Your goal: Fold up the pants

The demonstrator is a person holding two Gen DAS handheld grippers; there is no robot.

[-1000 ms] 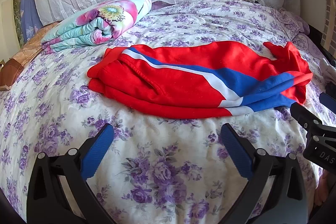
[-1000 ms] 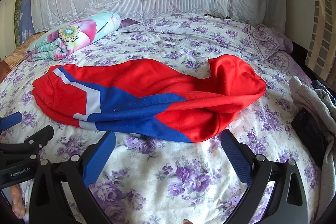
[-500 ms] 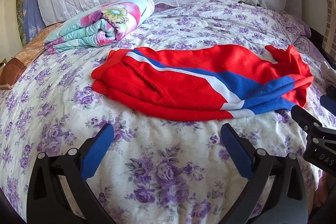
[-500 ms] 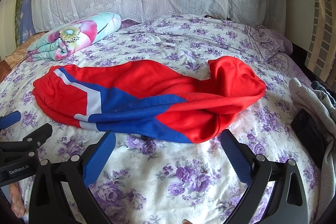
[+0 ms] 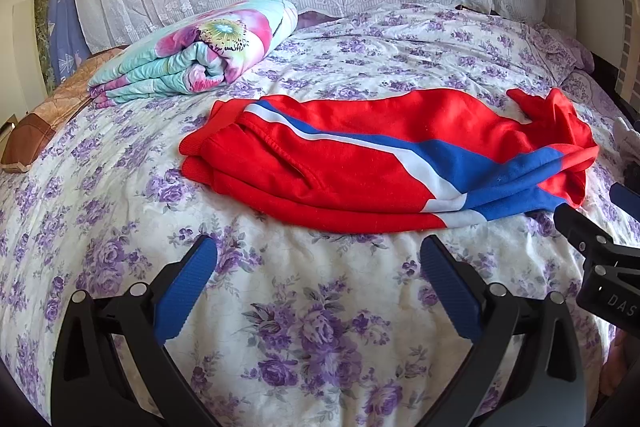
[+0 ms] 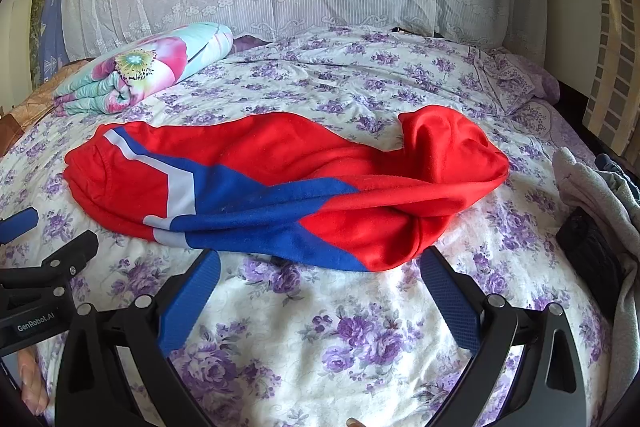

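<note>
The pants' (image 5: 360,167) far leg ends bunch into a lump (image 6: 448,151), hems hidden; they lie across the bed (image 5: 320,307), waistband toward the rolled floral quilt (image 5: 200,55). Grey clothes (image 6: 592,195) are cut off right of them. Left gripper (image 5: 318,279) and right gripper (image 6: 320,287) hover nearside, both wide and empty

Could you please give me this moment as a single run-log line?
left gripper: open, empty | right gripper: open, empty | pants: lengthwise on bed, ungripped, leg end bunched | phase: approach
</note>
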